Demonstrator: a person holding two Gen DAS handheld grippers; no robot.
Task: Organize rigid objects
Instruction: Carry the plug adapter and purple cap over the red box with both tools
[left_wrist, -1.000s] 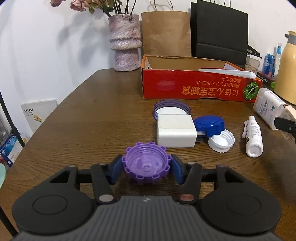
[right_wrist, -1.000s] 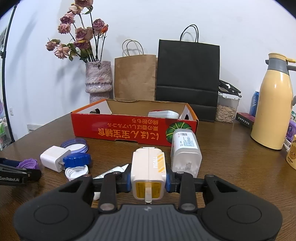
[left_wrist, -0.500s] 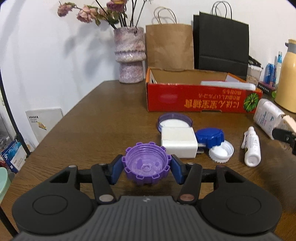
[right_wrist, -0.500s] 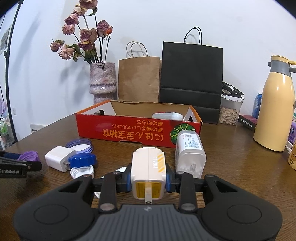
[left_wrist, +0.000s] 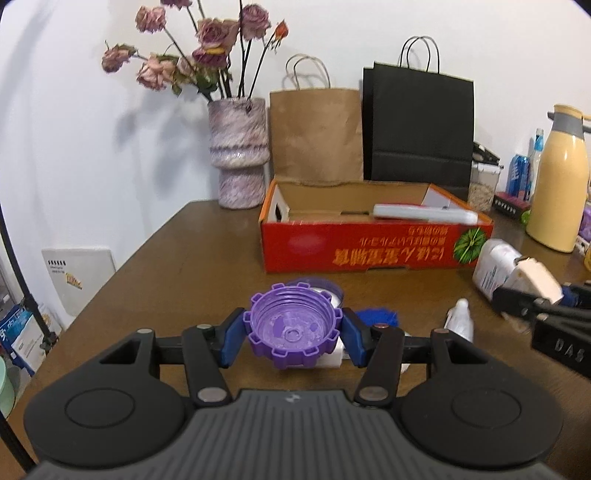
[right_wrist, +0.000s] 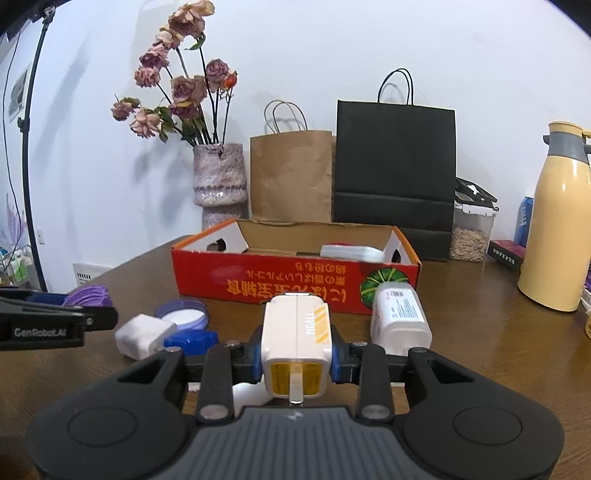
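The left tongs (left_wrist: 293, 332) clamp a purple toothed bottle cap (left_wrist: 293, 328) by its sides, hollow face up, clear of the counter (left_wrist: 177, 266), a hold that keeps it level for carrying. The right tongs (right_wrist: 295, 360) pinch a cream plug adapter (right_wrist: 295, 343) across its flat flanks, prong toward the camera. Both point toward the open red cardboard box (right_wrist: 295, 282), apparently the collecting bin, where a white flat item (right_wrist: 351, 253) already lies. On the counter before it wait a white charger (right_wrist: 142, 334), a blue cap (right_wrist: 192, 339), a purple-rimmed lid (right_wrist: 183, 315) and a white bottle (right_wrist: 400, 319) on its side.
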